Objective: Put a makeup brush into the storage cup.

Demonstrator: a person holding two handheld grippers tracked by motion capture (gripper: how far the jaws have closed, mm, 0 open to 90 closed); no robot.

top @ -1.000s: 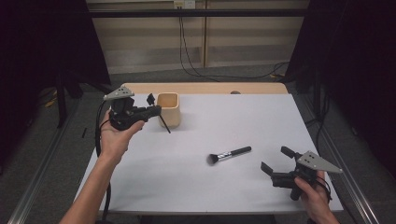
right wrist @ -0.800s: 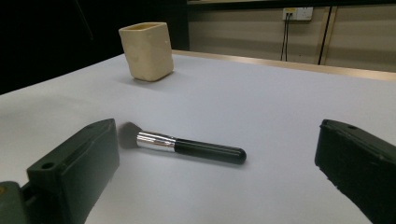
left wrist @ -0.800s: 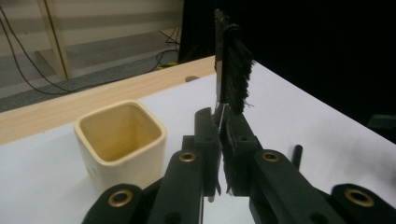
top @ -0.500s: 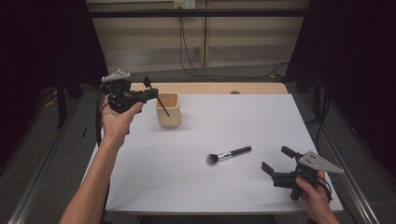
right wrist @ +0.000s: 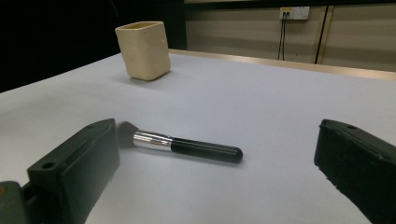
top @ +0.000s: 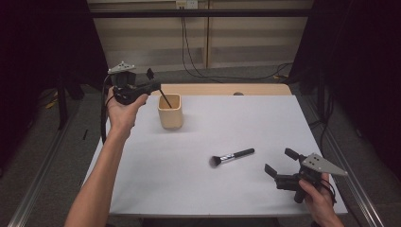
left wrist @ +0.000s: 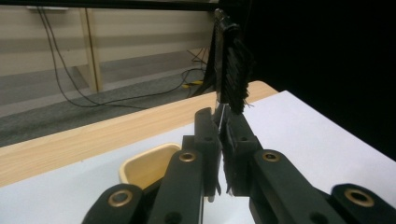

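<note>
Beige and square-walled, one cup [top: 170, 111] is standing near the far left of the white table [top: 265, 123], and it is the single container there. Two brushes are showing: a slim black brush [left wrist: 232, 70] is sitting clamped between the closed jaws of the left gripper [top: 152, 86], and a powder brush [top: 231, 156] with a silver collar is lying flat near the table's middle. In the high view the slim brush's thin handle is slanting down from the left gripper towards the cup's open mouth, and whether its tip is inside is hard to tell. The right gripper [top: 280, 165] is resting at the near right corner with its jaws spread wide and nothing between them, the powder brush lying just ahead of them. Bare tabletop is stretching between cup, powder brush and the right edge.
</note>
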